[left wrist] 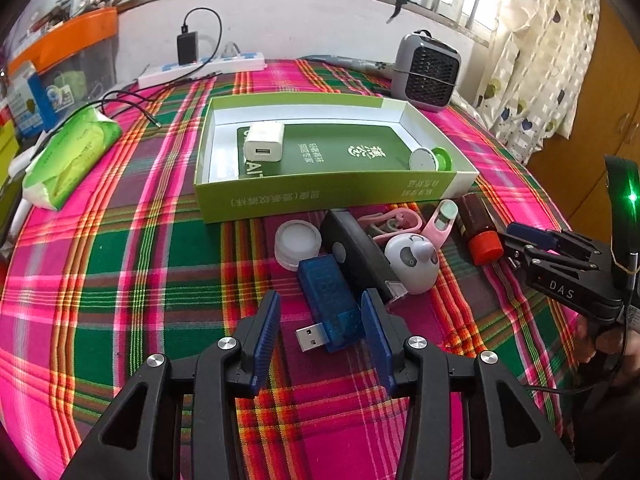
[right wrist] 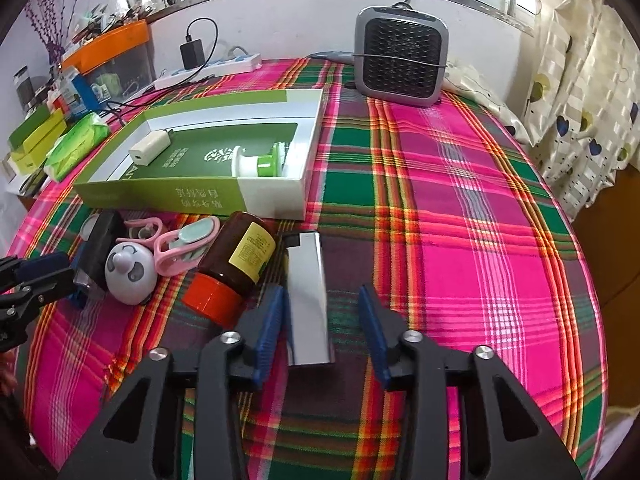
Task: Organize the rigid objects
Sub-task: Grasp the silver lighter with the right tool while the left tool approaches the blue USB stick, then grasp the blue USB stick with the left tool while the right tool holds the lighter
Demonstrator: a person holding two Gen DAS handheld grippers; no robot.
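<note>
A green and white box (left wrist: 320, 196) (right wrist: 160, 196) holds a white USB charger (left wrist: 264, 142) (right wrist: 150, 146) and a green-rimmed round piece (left wrist: 430, 159) (right wrist: 260, 164). In front of it lies a pile: white lid (left wrist: 298, 242), black device (left wrist: 356, 252), white panda gadget (left wrist: 412, 264) (right wrist: 130, 274), pink clip (left wrist: 440, 220) (right wrist: 184, 248), brown bottle with a red cap (left wrist: 478, 228) (right wrist: 236, 264). My left gripper (left wrist: 322, 302) stands open around a blue USB stick (left wrist: 328, 300). My right gripper (right wrist: 320, 296) is open around a silver lighter (right wrist: 308, 300), which lies closer to its left pad.
A grey fan heater (left wrist: 426, 74) (right wrist: 400, 58) stands at the back of the plaid-covered table. A green tissue pack (left wrist: 68, 156) (right wrist: 76, 144) lies left of the box. A power strip (left wrist: 204, 66) with a plugged adapter runs along the wall. Curtains hang at the right.
</note>
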